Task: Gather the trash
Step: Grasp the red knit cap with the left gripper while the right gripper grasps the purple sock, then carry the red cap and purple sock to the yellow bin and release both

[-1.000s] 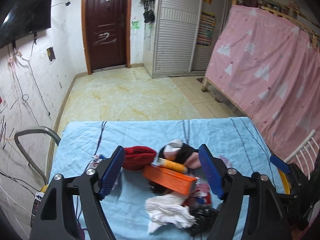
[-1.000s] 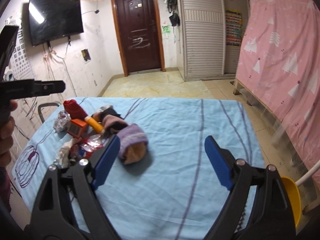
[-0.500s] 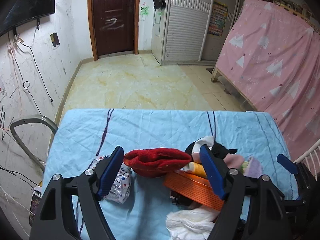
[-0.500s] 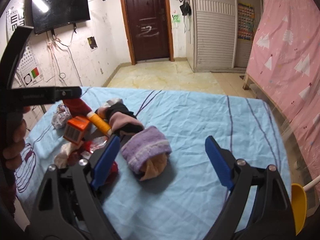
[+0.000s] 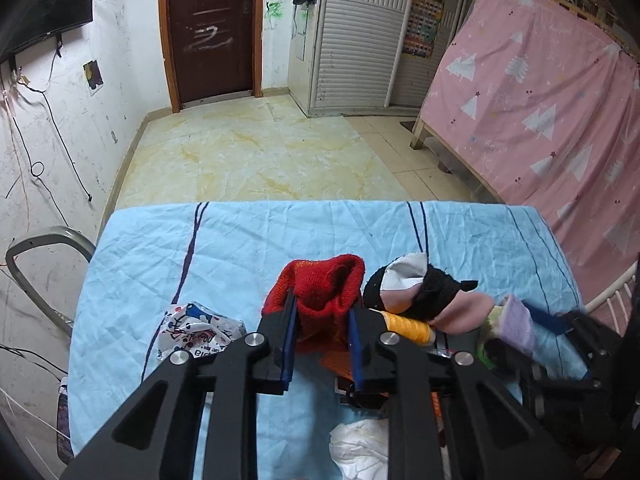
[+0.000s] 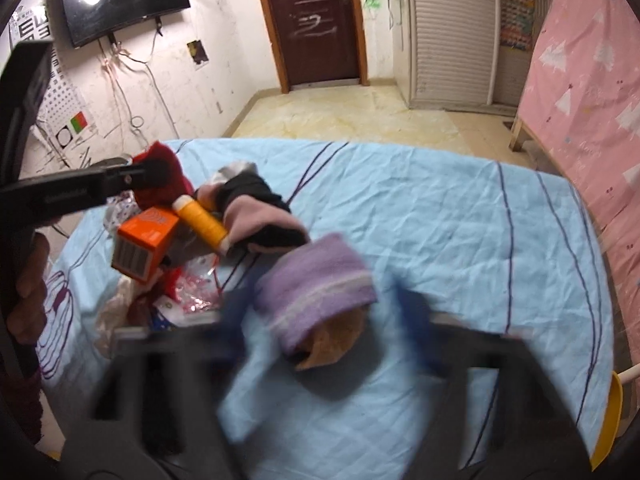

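A pile of odds and ends lies on the blue tablecloth (image 6: 440, 220). My left gripper (image 5: 322, 322) is closing, and its blue pads press on a red knitted cloth (image 5: 324, 288) at the pile's far left. A purple sock (image 6: 320, 284) with an orange-brown inside lies apart from the pile. My right gripper (image 6: 324, 310) straddles it, blurred, with its jaws closing. A small gap still shows between the sock and the right pad. In the left wrist view that sock (image 5: 516, 324) shows at the right edge.
The pile holds an orange box (image 6: 144, 240), a yellow thread spool (image 6: 202, 222), a black and pink sock (image 6: 256, 216), a printed wrapper (image 5: 200, 330) and white crumpled paper (image 5: 360, 444). A metal chair frame (image 5: 48, 248) stands left of the table. A pink curtain (image 5: 540, 120) hangs on the right.
The left gripper shifted from over the orange box to the red cloth and closed on it. The right gripper came down around the purple sock and its jaws narrowed.
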